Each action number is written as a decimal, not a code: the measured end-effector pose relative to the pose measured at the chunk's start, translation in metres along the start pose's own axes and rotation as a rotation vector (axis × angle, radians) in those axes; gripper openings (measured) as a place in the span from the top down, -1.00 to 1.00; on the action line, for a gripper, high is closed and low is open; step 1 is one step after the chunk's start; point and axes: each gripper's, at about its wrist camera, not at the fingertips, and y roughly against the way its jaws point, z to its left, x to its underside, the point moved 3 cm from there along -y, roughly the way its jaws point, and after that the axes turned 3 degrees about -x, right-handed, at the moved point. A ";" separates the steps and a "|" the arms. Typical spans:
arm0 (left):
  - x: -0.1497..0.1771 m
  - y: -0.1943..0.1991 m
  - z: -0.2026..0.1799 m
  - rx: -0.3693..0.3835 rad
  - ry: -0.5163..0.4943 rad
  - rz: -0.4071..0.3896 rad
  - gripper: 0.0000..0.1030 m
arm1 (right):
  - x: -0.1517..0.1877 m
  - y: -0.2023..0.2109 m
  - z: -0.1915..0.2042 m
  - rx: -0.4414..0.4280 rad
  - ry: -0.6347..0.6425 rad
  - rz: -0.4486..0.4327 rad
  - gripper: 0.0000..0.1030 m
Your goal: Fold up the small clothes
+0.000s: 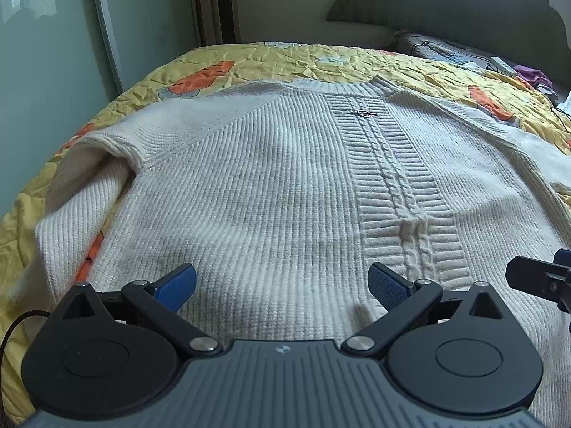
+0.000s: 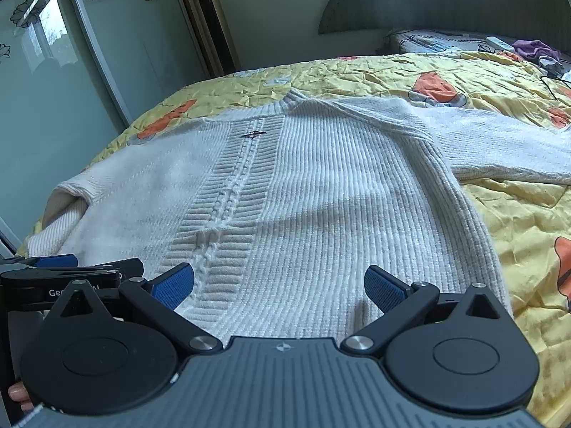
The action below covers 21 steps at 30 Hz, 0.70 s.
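Your left gripper [image 1: 282,287] hangs over the near hem of the sweater [image 1: 271,185], fingers [image 1: 178,285] spread wide and released, nothing between them. Your right gripper [image 2: 280,287] sits just beside it to the right, tilted down likewise, its fingers [image 2: 383,289] also fully apart and grasping nothing. The sweater lies face up and spread flat on the bed [image 2: 517,221], collar at the far end, hem toward you, resting on a yellow quilt [image 1: 321,60] with orange patches. A cable-knit band [image 1: 392,185] runs down its middle, with a small metal clasp [image 1: 364,113] near the collar. The left sleeve [image 1: 82,178] is bunched and doubled at the bed's left edge; the right sleeve [image 2: 499,142] stretches out flat to the right. Beyond the quilt you have a headboard [image 2: 446,3] far right, a pillow [image 2: 428,42] beneath it, and a purple cloth [image 2: 535,50] beside that. A glass door [image 2: 43,107] stands at left.
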 end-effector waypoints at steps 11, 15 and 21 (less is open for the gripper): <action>0.000 -0.001 0.003 -0.020 0.010 0.020 -1.00 | 0.001 0.001 0.002 -0.009 0.002 -0.006 -1.00; 0.000 -0.001 0.001 -0.032 0.000 0.019 -1.00 | 0.001 0.001 0.002 -0.034 -0.011 -0.005 -1.00; -0.001 0.004 0.000 -0.025 -0.006 -0.012 -1.00 | 0.000 0.002 0.000 -0.019 -0.021 -0.018 -1.00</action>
